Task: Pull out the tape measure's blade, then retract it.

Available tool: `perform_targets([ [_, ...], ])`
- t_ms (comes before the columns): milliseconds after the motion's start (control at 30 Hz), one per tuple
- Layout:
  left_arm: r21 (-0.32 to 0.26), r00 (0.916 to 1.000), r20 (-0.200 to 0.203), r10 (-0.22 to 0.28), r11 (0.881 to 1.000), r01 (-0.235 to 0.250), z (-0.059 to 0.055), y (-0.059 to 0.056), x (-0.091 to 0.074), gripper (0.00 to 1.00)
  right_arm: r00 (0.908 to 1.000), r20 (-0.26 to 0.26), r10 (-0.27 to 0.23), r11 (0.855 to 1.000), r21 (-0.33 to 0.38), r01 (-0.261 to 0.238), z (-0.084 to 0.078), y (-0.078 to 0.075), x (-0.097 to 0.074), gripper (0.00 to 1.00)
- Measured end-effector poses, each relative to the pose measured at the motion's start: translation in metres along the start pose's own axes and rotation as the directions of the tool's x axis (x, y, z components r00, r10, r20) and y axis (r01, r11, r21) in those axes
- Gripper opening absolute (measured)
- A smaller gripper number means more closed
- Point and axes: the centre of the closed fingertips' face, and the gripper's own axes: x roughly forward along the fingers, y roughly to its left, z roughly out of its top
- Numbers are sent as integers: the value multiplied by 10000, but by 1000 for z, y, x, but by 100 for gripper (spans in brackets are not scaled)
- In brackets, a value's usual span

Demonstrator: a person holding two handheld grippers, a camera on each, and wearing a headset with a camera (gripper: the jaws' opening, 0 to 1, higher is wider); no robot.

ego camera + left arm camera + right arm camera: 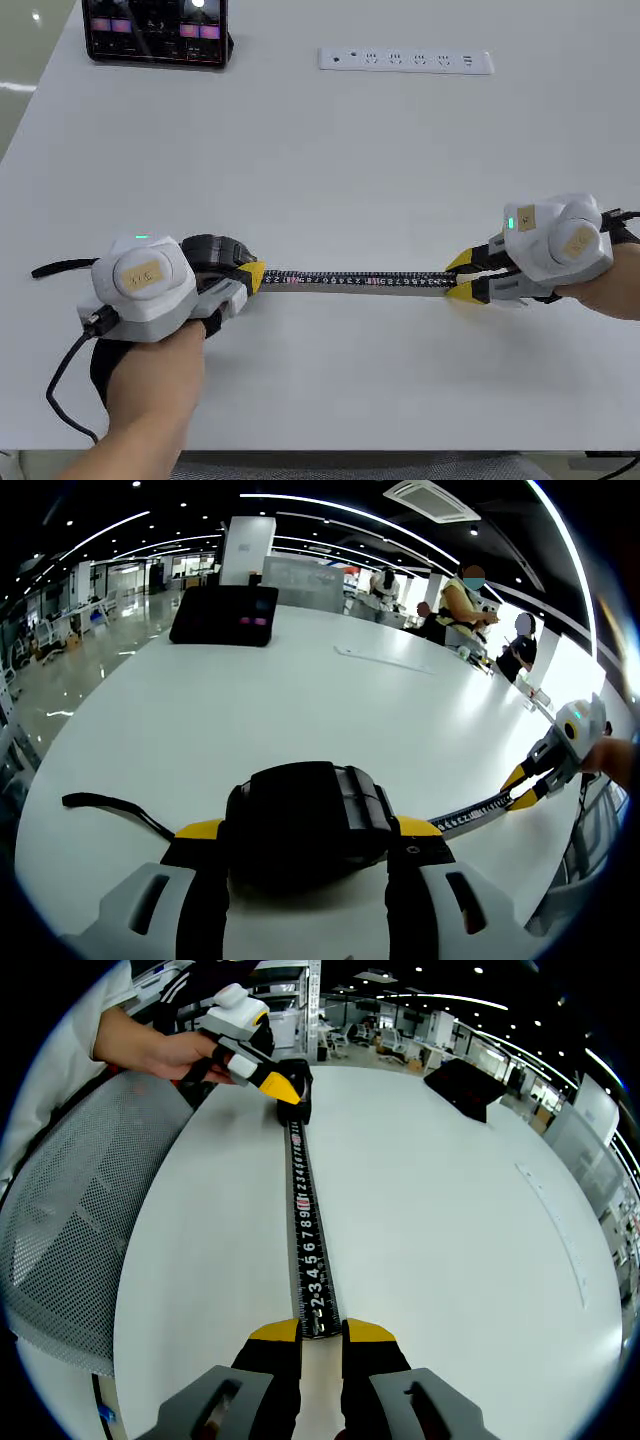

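Note:
The black tape measure case (218, 255) lies at the table's left, and my left gripper (250, 277) is shut on it; in the left gripper view the case (308, 818) sits between the yellow-tipped jaws. Its blade (355, 279) is drawn out to the right across the table, dark with printed numbers. My right gripper (462, 276) is shut on the blade's end. In the right gripper view the blade (305, 1240) runs from my right gripper (321, 1332) away to the case (296, 1095), which the left gripper (262, 1072) holds. The case's black strap (110, 806) trails left.
A white power strip (405, 61) lies at the far side of the white table (330, 180). A dark tablet-like device (158, 30) stands at the far left. A mesh chair (70, 1250) is near the table's front edge. People stand beyond the table (460, 600).

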Motion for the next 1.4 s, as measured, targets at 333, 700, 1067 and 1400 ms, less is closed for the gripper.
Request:
perform_targets([
  [333,-28,10000,-11,-51,10000,50,-1,-1,-1,59,9999,15,-121,9999,-51,121,10,-2,4,11],
  [700,-69,9999,-17,-133,9999,133,-1,-1,-1,59,10000,81,0,9999,-116,1,18,-2,9,11],
  [1067,-98,9999,-21,-148,9998,147,0,-1,-1,59,9999,128,56,9999,-120,-54,21,-1,10,11],
  [1400,-114,9998,-13,-191,9998,190,0,0,0,59,9995,287,125,9999,-73,-123,31,0,15,11],
])
